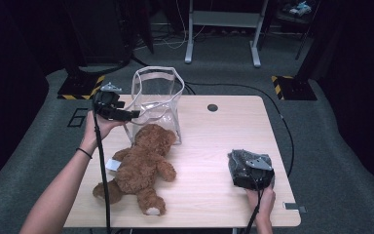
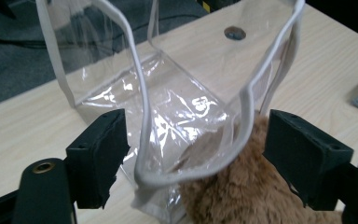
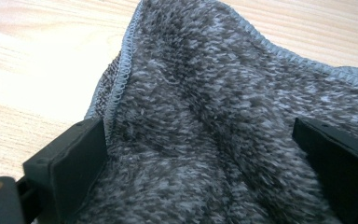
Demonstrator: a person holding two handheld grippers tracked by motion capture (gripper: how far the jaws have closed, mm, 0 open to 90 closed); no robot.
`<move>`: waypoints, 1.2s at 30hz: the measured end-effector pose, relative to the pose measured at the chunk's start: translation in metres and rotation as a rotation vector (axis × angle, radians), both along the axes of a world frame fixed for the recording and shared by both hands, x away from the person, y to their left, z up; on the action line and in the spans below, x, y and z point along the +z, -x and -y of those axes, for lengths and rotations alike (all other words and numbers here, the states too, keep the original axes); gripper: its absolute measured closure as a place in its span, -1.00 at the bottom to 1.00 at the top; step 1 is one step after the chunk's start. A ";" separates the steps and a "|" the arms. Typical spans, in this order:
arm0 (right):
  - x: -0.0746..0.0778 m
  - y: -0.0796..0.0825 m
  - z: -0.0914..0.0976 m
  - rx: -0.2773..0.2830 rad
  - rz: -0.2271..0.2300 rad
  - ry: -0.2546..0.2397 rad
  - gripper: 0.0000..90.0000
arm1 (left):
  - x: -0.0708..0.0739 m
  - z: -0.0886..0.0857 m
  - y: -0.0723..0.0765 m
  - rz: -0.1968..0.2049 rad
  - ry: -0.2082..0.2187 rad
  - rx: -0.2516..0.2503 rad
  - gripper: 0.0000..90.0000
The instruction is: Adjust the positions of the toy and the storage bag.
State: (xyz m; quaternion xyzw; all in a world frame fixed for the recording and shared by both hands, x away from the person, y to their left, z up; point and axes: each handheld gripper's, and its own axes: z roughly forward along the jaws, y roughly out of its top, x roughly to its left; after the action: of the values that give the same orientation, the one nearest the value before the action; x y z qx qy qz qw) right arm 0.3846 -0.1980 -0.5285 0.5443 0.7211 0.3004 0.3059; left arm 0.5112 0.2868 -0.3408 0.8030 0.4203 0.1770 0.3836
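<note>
My left gripper (image 1: 126,115) is up at the left side of the clear plastic bag (image 1: 158,105), which stands upright with its mouth open near the far edge of the wooden surface (image 1: 214,146). My left jaws stand apart: along them I see the bag's white-trimmed rim (image 2: 142,107) curving between the two pads, but neither pad presses on it, so nothing is clamped there. The brown teddy bear (image 1: 139,168) lies on the surface just in front of the bag, its head against the bag's near wall (the fur shows low between my left jaws as well, (image 2: 242,196)). A small white tag (image 1: 113,165) sticks out at the bear's left side.

My right gripper (image 1: 250,171) sits low at the near right part of the surface, well apart from bear and bag, on a grey fuzzy cloth (image 3: 214,116). Those jaws are wide apart too, with the cloth bunched between them; its stitched edge lies right by one pad, though I cannot tell whether it is pinched.
</note>
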 end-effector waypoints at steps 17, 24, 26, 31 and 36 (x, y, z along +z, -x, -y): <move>0.000 0.001 -0.001 -0.010 -0.004 0.004 -0.91 | -0.013 0.001 -0.004 -0.017 -0.056 0.031 0.43; 0.000 0.001 -0.001 -0.010 -0.004 0.004 -0.91 | -0.013 0.008 -0.013 0.007 -0.042 0.043 0.64; 0.000 0.001 -0.001 -0.010 -0.004 0.005 -0.91 | -0.012 0.008 -0.015 0.007 -0.047 0.043 0.64; 0.000 0.001 -0.001 -0.011 -0.004 0.005 -0.91 | -0.012 0.010 -0.020 0.016 -0.015 0.067 0.64; 0.000 0.001 -0.001 -0.009 -0.008 0.006 -0.91 | -0.014 0.017 -0.028 0.027 0.007 0.092 0.64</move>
State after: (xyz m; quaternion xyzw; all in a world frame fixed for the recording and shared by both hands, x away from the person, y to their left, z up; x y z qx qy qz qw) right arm 0.3839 -0.1974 -0.5280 0.5477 0.7208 0.2948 0.3059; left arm 0.5387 0.2698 -0.3548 0.7792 0.4521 0.2037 0.3834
